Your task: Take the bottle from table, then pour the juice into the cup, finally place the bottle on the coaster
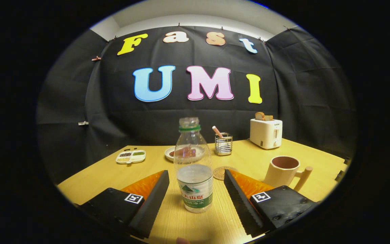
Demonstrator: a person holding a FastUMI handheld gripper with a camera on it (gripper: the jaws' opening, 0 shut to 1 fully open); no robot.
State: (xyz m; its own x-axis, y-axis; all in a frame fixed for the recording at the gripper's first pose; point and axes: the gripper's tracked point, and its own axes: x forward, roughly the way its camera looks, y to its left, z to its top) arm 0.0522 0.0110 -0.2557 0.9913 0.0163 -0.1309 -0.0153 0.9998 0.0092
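Hand-held gripper spread wide, fingers flanking the water bottle on either side, not touching it. Bottle upright on the wooden desk, between the fingers and near the desk's front edge; cap off, green neck ring showing, clear liquid in the lower part only. Cork coaster flat on the desk just behind the bottle and slightly to its right, partly hidden by the right finger. Beige cup with a wooden handle upright toward the desk's right edge, beyond the right finger, apparently empty. Farther back: small plate behind the bottle, wire holder with a stick in it, white toaster with bread near the back right corner, divided snack tray toward the back left.

Step in hand, by the look of it: first one, taking the bottle, approach done and grasp not yet made. Next move calls for closing both fingers squarely on the labelled lower body, firm enough to hold thin plastic without crushing it, then lifting straight up. With no cap on, bottle best kept upright until over the cup. Pour needs a swing to the right and a slow tilt toward the cup mouth. Coaster placement last.
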